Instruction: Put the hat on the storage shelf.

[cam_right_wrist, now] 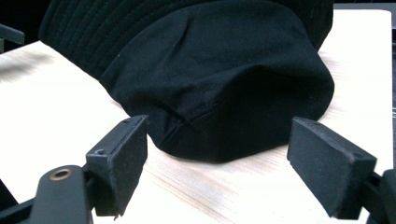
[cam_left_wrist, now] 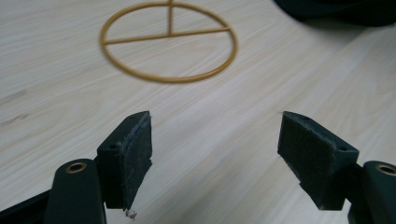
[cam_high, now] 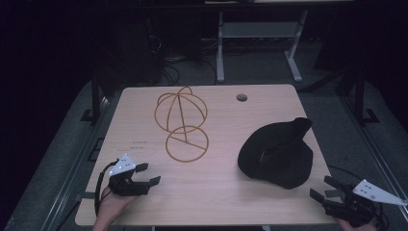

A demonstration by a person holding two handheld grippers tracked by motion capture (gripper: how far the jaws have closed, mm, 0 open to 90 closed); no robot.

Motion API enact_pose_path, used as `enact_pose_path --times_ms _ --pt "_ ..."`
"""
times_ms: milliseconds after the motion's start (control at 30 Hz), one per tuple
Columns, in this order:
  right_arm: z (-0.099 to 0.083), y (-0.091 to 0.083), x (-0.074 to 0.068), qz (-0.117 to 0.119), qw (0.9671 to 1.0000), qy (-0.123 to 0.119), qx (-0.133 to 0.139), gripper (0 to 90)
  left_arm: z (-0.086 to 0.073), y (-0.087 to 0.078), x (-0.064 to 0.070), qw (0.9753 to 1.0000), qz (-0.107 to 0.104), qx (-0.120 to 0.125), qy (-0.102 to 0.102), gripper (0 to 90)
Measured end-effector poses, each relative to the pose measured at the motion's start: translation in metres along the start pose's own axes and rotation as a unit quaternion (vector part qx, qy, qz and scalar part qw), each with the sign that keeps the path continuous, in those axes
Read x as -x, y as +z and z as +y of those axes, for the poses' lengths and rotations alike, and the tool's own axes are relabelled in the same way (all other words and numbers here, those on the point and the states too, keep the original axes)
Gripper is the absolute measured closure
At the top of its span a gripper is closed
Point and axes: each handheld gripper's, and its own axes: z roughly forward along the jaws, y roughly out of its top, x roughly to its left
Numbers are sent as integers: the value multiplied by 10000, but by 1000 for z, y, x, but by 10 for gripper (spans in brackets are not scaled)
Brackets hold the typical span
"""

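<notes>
Quickly, scene: wooden table (cam_high: 211,192), dark room behind, desk frame legs (cam_high: 260,43) on the floor past the far edge.
Left gripper (cam_high: 148,174): near-left of the table, jaws spread, nothing between them; the person's hand (cam_high: 109,208) comes in from the bottom edge.
Right gripper (cam_high: 323,188): near-right corner, jaws spread wide, empty, aimed at the hat.
Black hat (cam_high: 276,153): right half of the table, lying flat; crown end points toward the far-right, long axis runs near-left to far-right.
Wire hat stand (cam_high: 182,124): gold, centre-left; dome cage at the far end, flat ring base toward the near side, well apart from the hat.
Left gripper view: ring base (cam_left_wrist: 168,42) with crossbar and one spoke flat on the wood; dome cut off at the top; hat edge at the top right.
Right gripper view: hat (cam_right_wrist: 210,79) up close, stitched brim rows at upper left, folded fabric just beyond the pads (cam_right_wrist: 126,158); touching or not, can't tell.
Hidden: hat opening unclear in the high view.
Table hole (cam_high: 241,97): grommet near the far edge.
</notes>
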Motion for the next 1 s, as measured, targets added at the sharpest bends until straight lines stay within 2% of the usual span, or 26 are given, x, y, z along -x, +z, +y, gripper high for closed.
enact_pose_path --times_ms 133,233,267,433,467,567,600,633,667,833,867,933,1000 --pt "0 2 -1 22 10000 -14 -17 194 5 6 8 9996 -242 30 125 255" --pt "0 3 -2 48 10000 -8 -30 194 8 8 11 9994 -296 31 151 255" --pt "0 3 -3 45 10000 -42 -34 194 10 11 16 9991 -388 -7 179 255" --pt "1 3 -3 64 10000 -28 -24 192 14 19 26 9979 -546 -110 345 253" --pt "1 3 -4 64 10000 -34 -33 192 18 24 32 9970 -647 -133 407 252" --pt "1 3 -3 64 10000 -30 -27 192 22 28 37 9960 -751 -112 465 250" --pt "1 2 -4 57 10000 -20 -21 192 27 33 43 9948 -868 -88 529 250" --pt "1 2 -4 57 10000 -20 -21 192 27 33 43 9948 -868 -88 529 249" --pt "1 2 -3 54 10000 -12 -15 192 31 38 50 9935 -945 -112 620 249" --pt "1 2 -3 55 10000 -17 -10 192 38 46 58 9912 -1076 -144 763 249" --pt "1 2 -4 56 10000 -21 -16 191 43 51 64 9898 -1156 -147 819 249" --pt "1 2 -4 57 10000 -28 -17 191 44 53 66 9894 -1181 -149 833 249" --pt "1 3 -4 64 10000 -29 -8 191 51 61 75 9871 -1294 -185 923 249"
